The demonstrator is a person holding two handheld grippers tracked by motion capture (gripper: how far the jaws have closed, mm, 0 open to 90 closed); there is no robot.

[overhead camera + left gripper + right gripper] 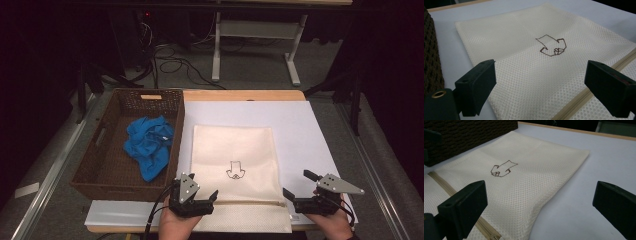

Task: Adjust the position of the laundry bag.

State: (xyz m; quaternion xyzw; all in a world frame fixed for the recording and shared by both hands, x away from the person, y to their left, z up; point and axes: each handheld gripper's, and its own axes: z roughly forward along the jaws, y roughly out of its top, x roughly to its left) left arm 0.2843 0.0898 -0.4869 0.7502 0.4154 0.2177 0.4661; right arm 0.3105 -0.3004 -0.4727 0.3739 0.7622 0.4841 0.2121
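Dark floor and a tangle of cables lie beyond the wooden table (240,95), whose top is covered by a white sheet (300,130). On that sheet a cream mesh laundry bag (235,150) lies flat, a small brown line drawing (235,171) near its middle and a zipper (584,97) running across its near end. Just left of the bag stands a dark wicker basket (100,165) — a crumpled blue cloth (149,144) rests inside it.

At the near edge the left gripper (202,199) hovers by the bag's near left corner, its jaws spread wide with nothing between them; in the left gripper view the mesh lies beneath them. The right gripper (295,186) sits at the bag's near right corner — jaws likewise wide apart and empty, one over the mesh, one over bare sheet.
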